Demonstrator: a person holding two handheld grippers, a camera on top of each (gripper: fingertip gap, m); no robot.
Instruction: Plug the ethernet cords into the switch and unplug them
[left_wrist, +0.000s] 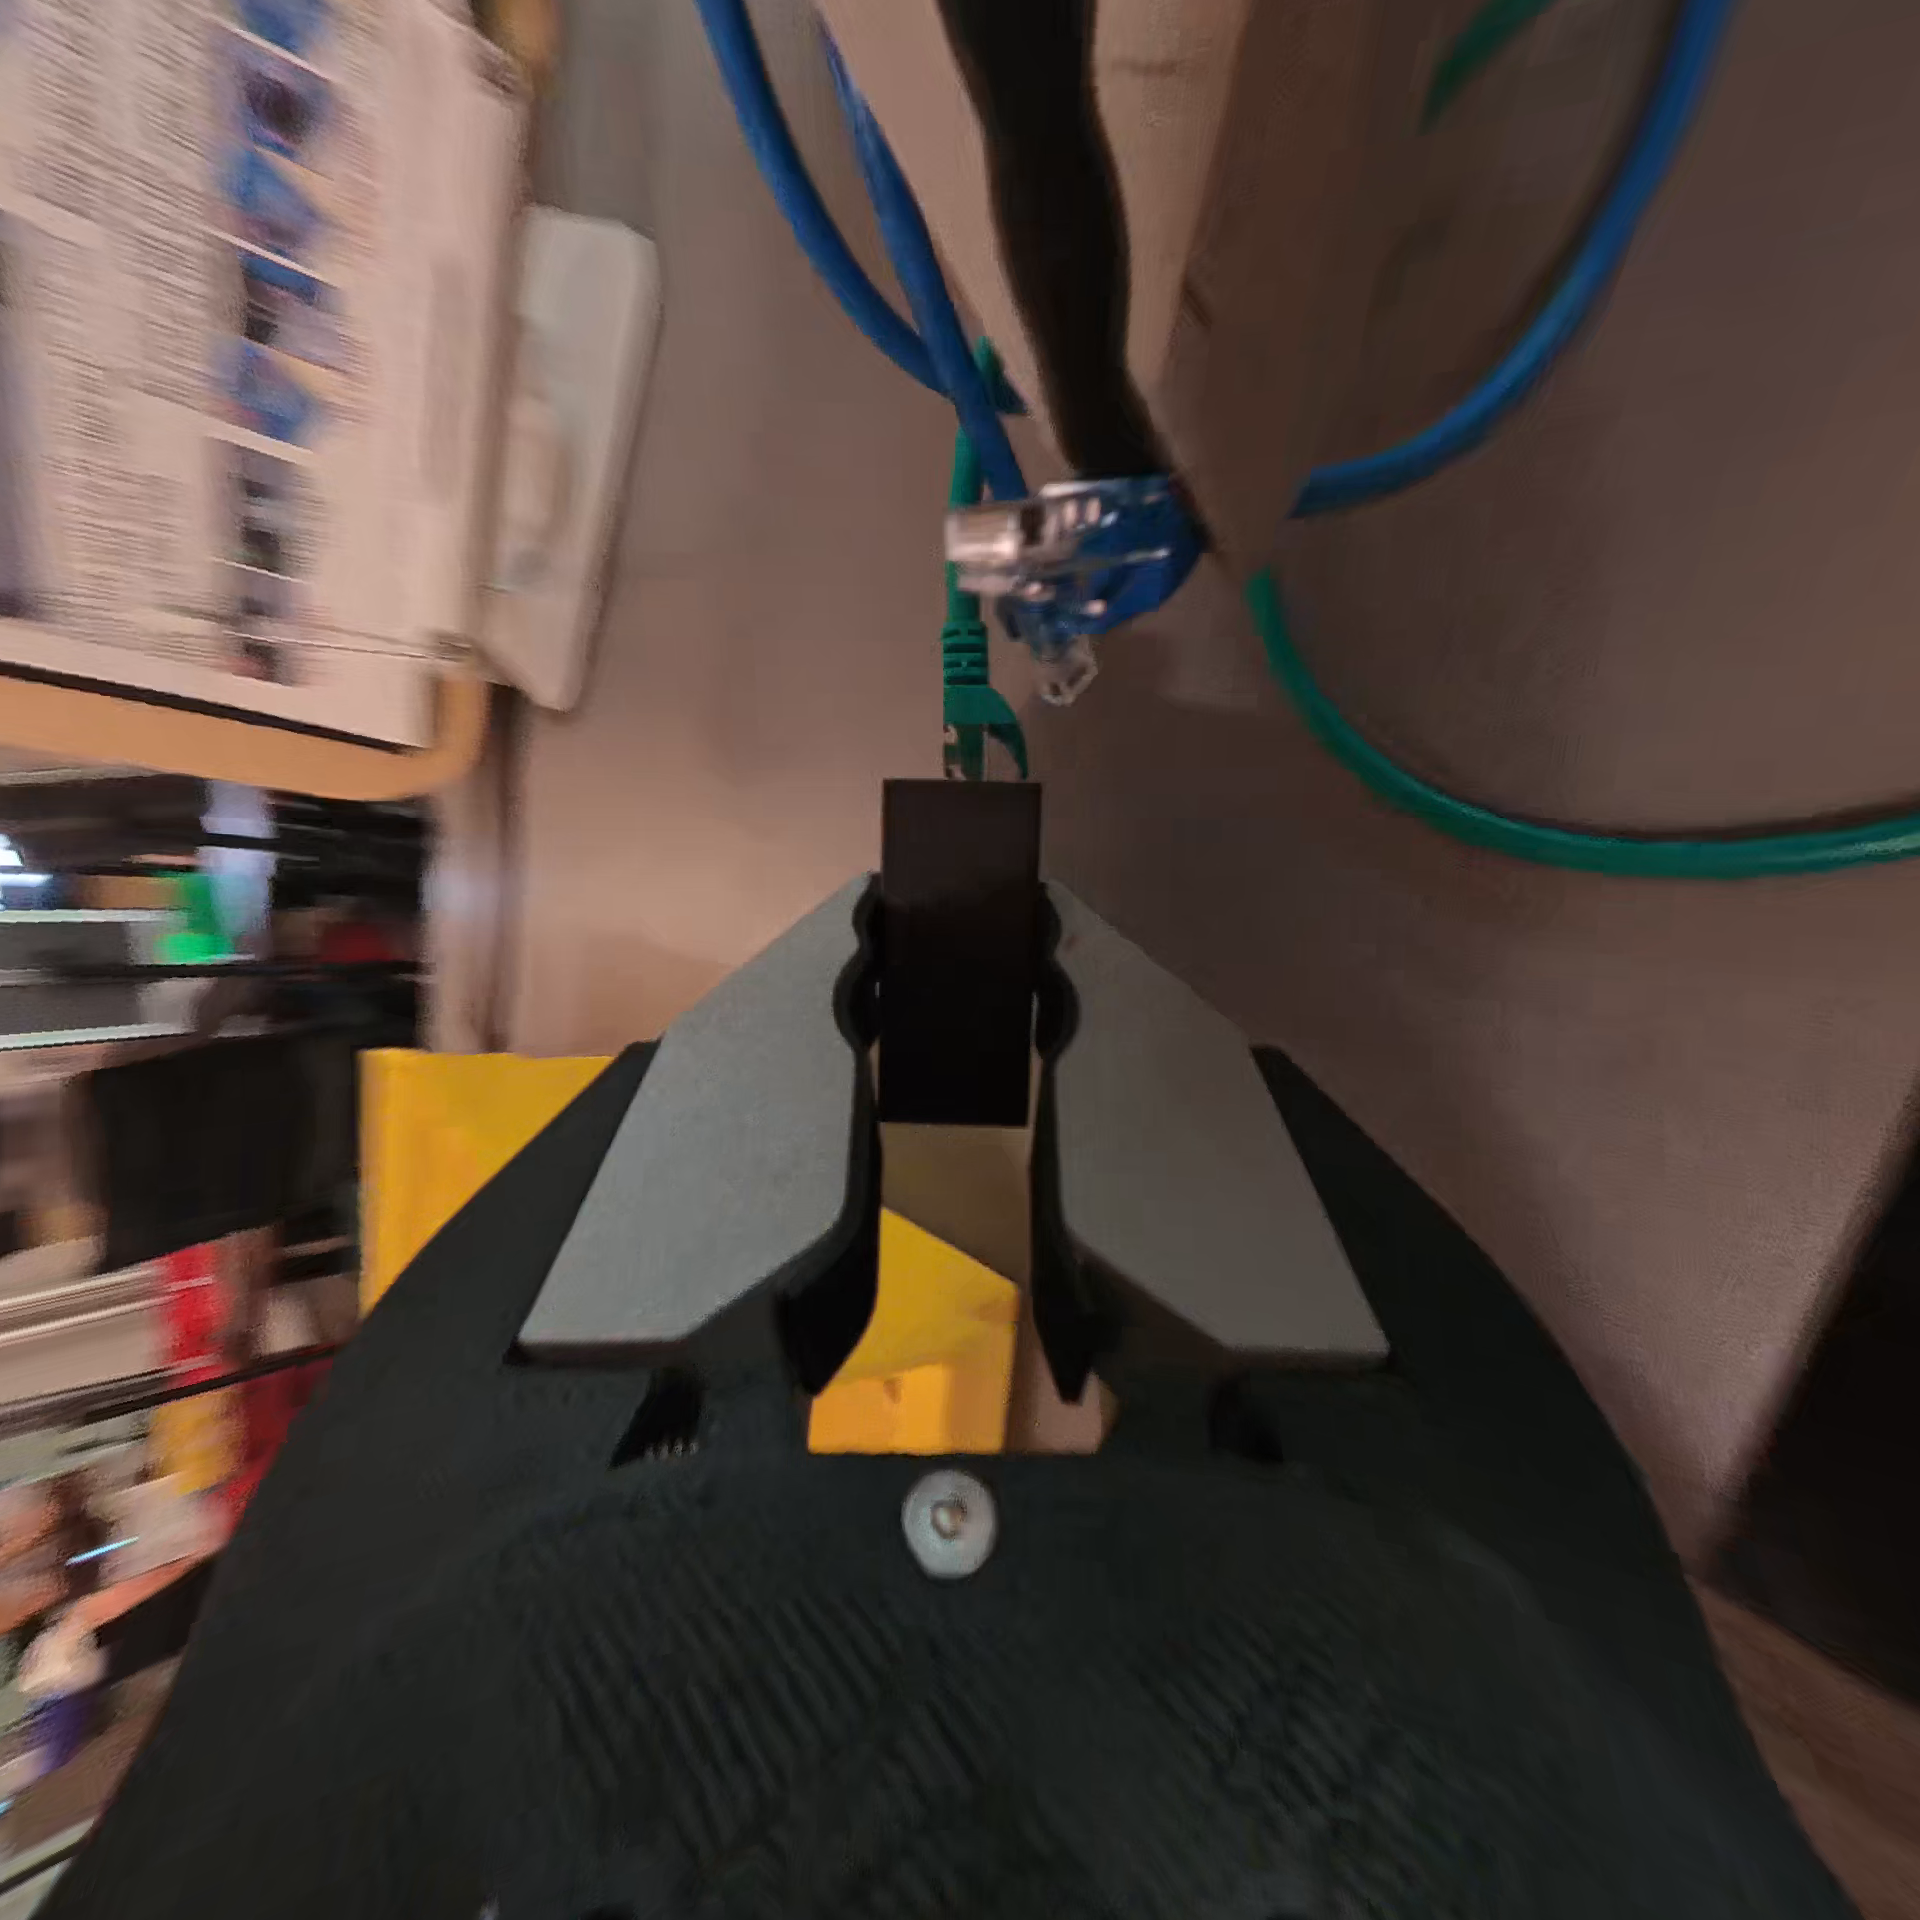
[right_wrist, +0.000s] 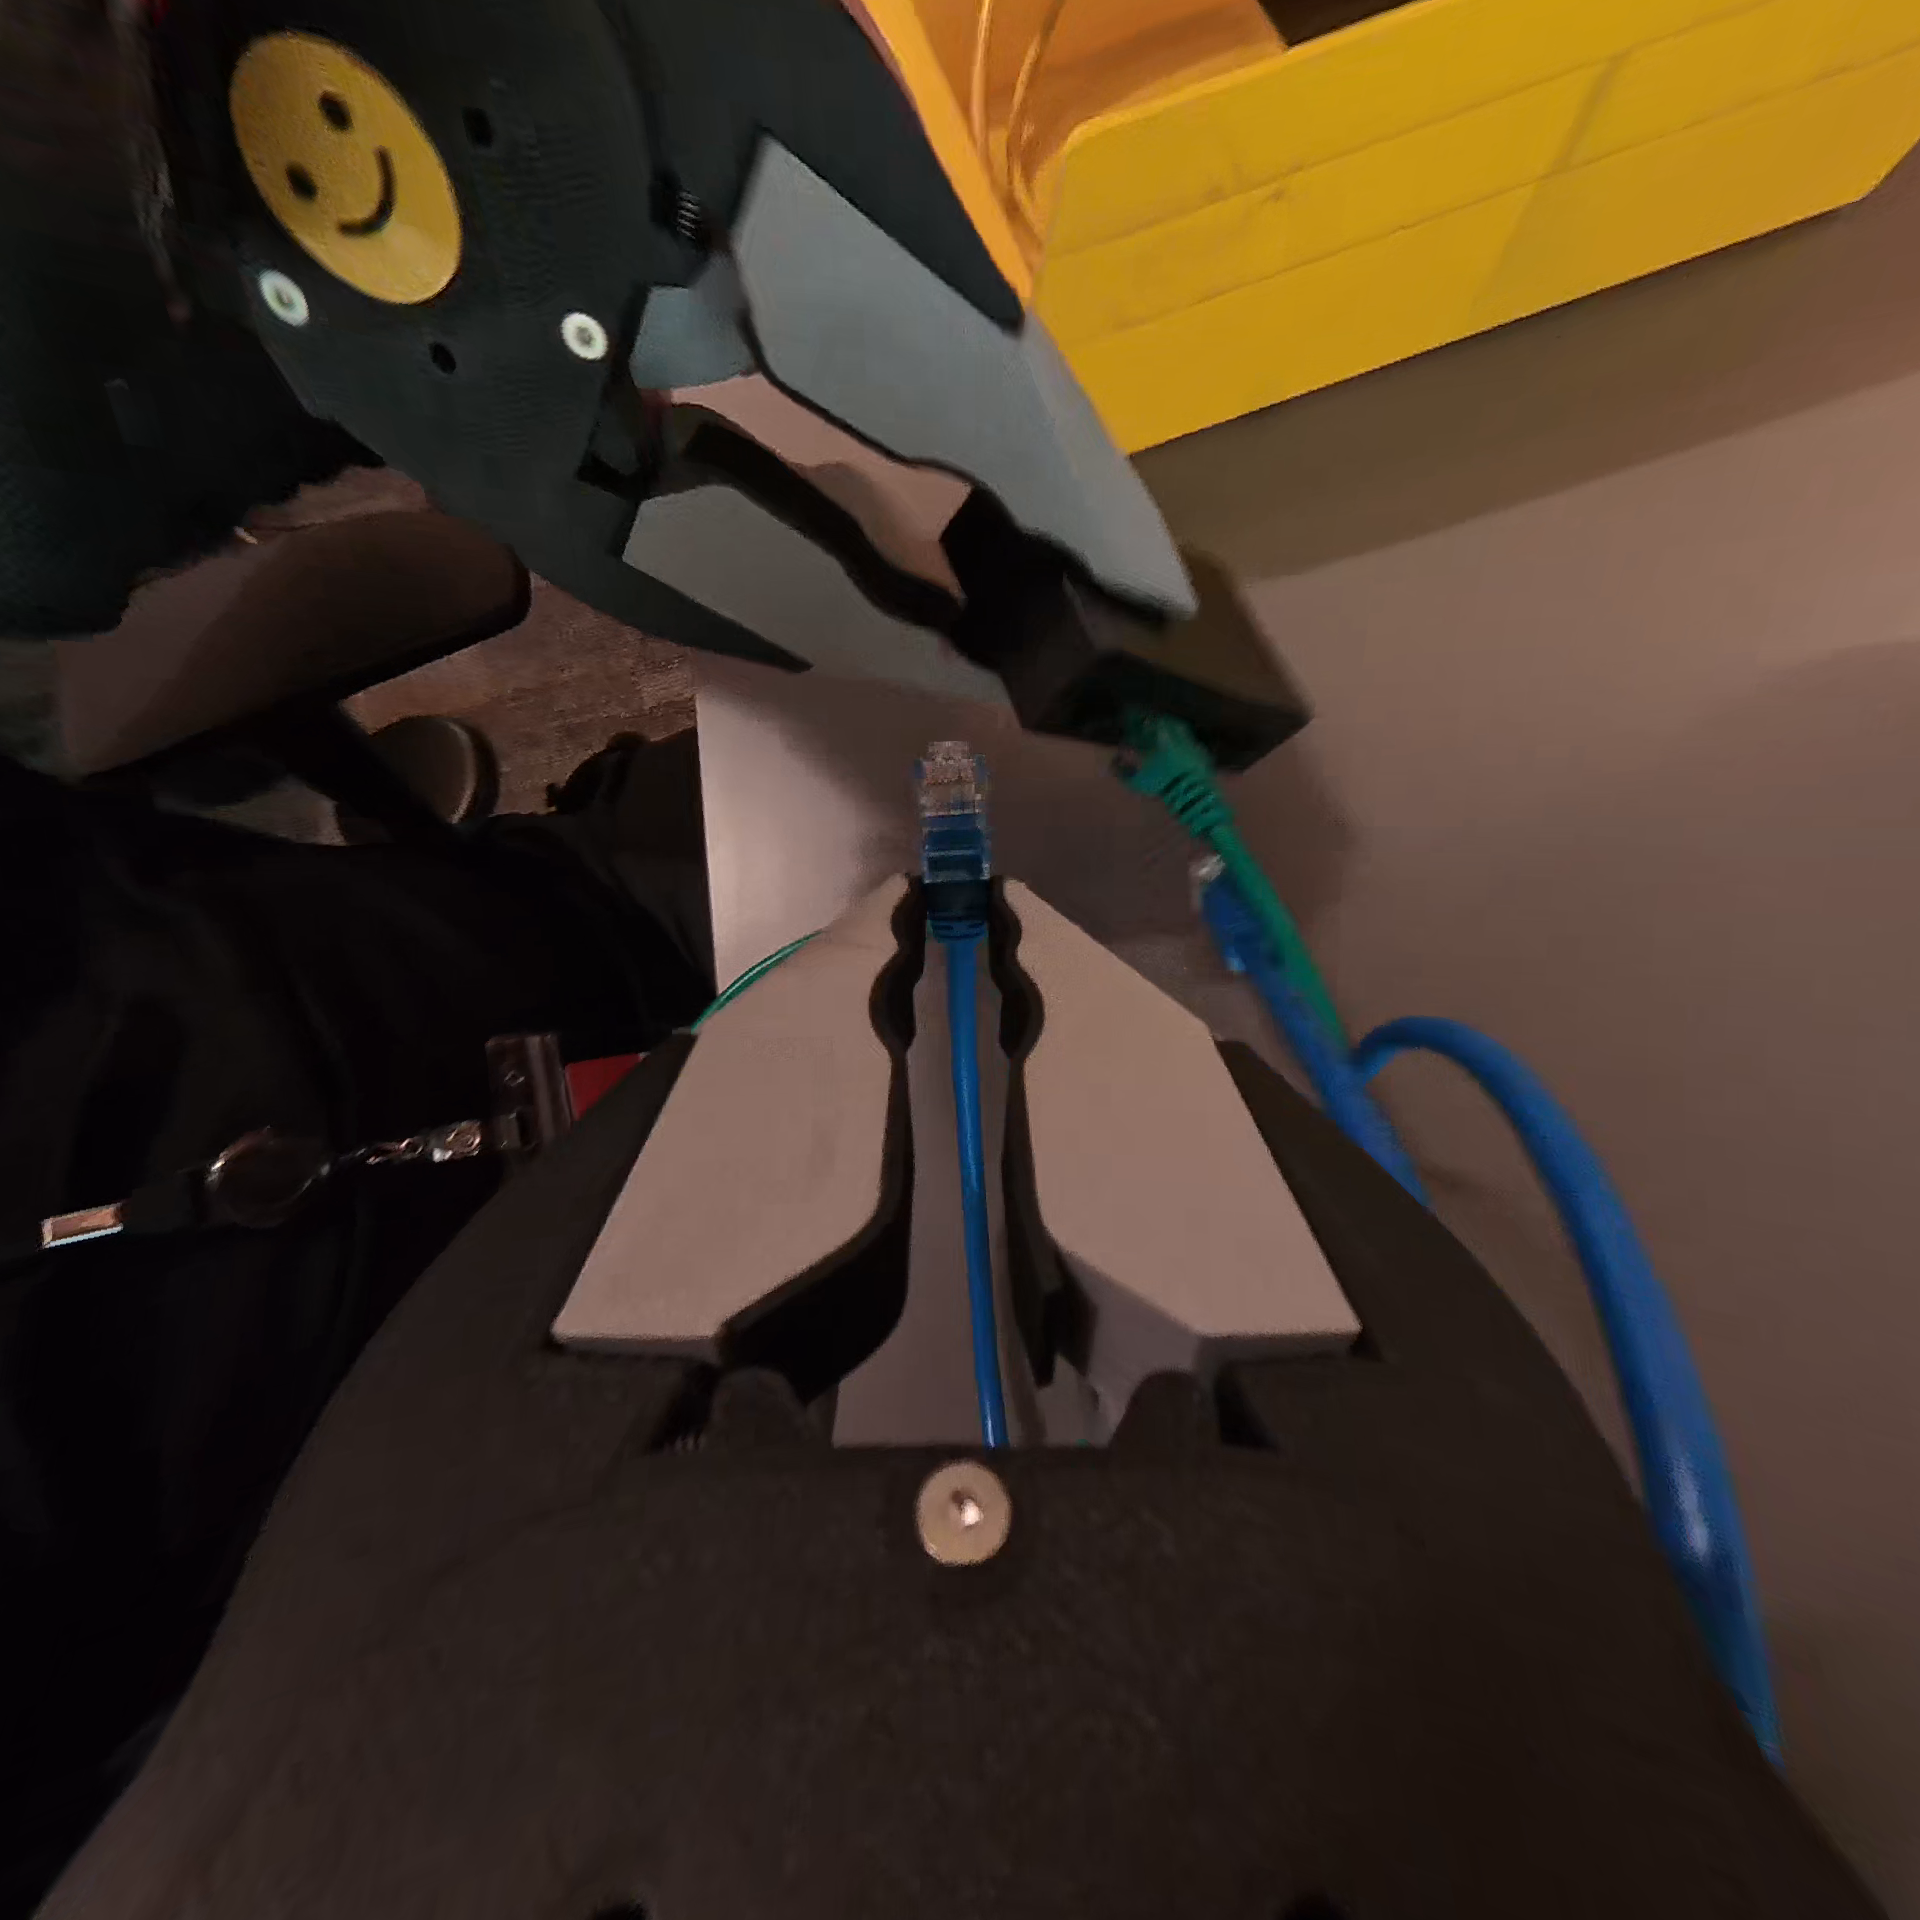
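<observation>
I had the left gripper (right_wrist: 1049, 634) clamped on the small black box-shaped switch (right_wrist: 1174, 675), lifted off the table near the centre of the right wrist frame, and the right gripper (right_wrist: 954, 883) pinched shut on the boot of a blue ethernet cord (right_wrist: 971, 1143), its clear plug (right_wrist: 948, 779) jutting forward just short of the switch. The main risk I judged was misalignment: the plug pointed up the frame while the switch's port face sat off to its right and turned at an angle, so a push from there could have jammed the plug against the housing or bent its latch tab. With both parts held in the air, a hard push could also have twisted the switch in the left fingers (left_wrist: 748, 1091). The green ethernet cord (right_wrist: 1195, 800) already seated in the switch could have been dragged loose if the blue loops tugged across it. Counting: one switch, one green cord, and I thought two blue cords, the second with its free plug (right_wrist: 1210, 873) lying beside the green one, though motion blur made that tangle hard to separate. There were two grippers, one yellow plastic bin (right_wrist: 1455, 229) at the upper right, and one brown tabletop (right_wrist: 1610, 831) beneath.
</observation>
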